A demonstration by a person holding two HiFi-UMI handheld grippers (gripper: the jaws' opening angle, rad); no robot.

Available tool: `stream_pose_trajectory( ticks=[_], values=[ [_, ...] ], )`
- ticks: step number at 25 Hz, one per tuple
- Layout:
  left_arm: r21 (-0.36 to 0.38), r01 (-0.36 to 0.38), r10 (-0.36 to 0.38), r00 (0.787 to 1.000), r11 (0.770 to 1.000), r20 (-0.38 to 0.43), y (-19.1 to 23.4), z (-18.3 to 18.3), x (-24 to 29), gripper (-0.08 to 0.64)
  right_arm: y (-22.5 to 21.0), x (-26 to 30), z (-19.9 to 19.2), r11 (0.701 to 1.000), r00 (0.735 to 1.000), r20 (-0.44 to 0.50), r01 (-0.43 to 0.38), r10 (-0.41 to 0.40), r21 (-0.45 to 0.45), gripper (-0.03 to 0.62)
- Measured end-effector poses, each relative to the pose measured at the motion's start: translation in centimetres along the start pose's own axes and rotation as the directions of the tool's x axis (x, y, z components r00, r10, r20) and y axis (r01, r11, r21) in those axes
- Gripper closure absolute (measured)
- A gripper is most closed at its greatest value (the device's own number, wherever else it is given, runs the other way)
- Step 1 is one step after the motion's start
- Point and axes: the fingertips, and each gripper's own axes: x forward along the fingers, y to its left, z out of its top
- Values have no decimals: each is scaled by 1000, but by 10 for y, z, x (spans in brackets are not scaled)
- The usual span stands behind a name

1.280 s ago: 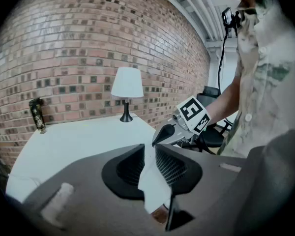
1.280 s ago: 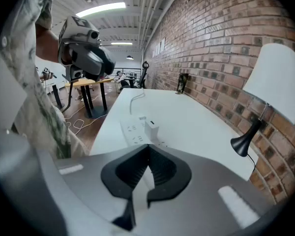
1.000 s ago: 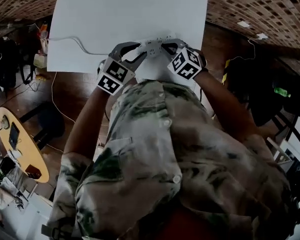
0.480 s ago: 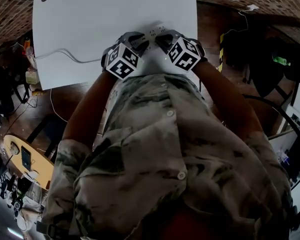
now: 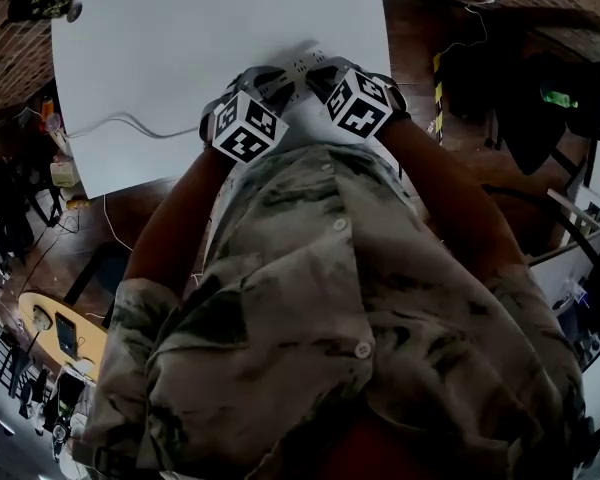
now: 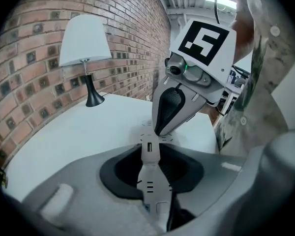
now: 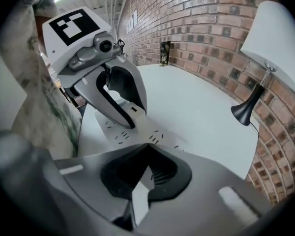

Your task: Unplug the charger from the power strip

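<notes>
Clamped on power strip (image 7: 152, 133): left hand-held gripper (image 6: 150, 152), right hand-held gripper (image 7: 148, 149).

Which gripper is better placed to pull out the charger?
Probably the right gripper: its jaws close on what looks like the white charger, while the left gripper clamps the power strip itself and can steady it.

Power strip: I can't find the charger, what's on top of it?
Bare socket slots on the power strip; its ends vanish between the left gripper and right gripper, hiding any charger.
</notes>
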Motion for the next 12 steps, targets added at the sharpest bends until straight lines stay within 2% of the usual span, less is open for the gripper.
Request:
stream_pose_trajectory(
  ticks=[8,10,12],
  values=[
    [-77,49,-49,999,996,-1,0,-2,-3,456,3,1,0,998,999,-47,-15,17,56,588],
    [-63,28,-25,998,998,52,7,17,-15,455,2,1,0,998,999,-49,-10,13,58,588],
    [-52,-14,21,990,999,137,24,53,-37,454,0,-2,-2,998,999,-40,-8,10,63,588]
  ],
)
